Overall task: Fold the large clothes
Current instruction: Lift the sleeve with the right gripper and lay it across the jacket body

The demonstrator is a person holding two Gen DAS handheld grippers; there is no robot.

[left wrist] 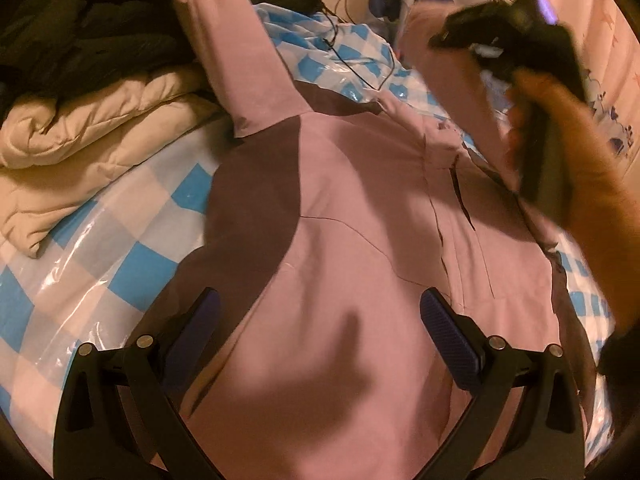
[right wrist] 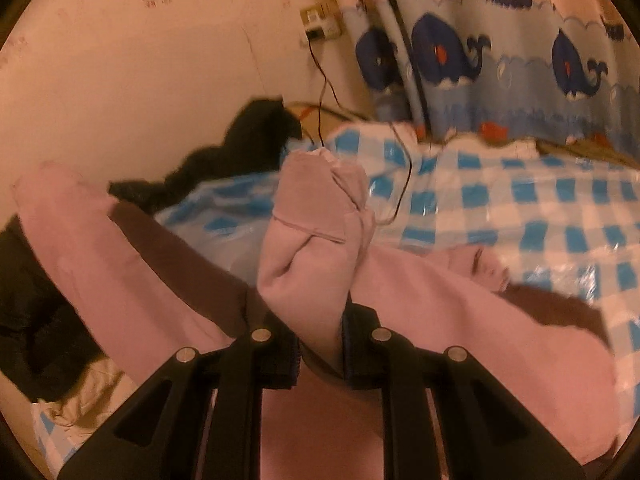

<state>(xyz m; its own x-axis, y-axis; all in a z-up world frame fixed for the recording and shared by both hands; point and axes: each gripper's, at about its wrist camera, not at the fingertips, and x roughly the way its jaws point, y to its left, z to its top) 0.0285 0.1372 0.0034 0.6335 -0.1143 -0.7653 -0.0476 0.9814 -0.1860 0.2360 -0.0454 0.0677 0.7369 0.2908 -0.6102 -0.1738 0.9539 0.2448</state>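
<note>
The pink jacket is smooth matt cloth. The checked sheet under it is glossy, crinkled plastic. The beige quilt looks soft, padded and stitched.

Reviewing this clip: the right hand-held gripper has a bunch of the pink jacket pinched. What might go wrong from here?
1. The right hand-held gripper pinches only a narrow bunch of the pink jacket; the fabric may slip out.
2. A thin black cable trails across the checkered cover just beyond the held cuff and could snag.
3. The left hand-held gripper hangs open over the jacket, pinning nothing, so the body may drag.
</note>
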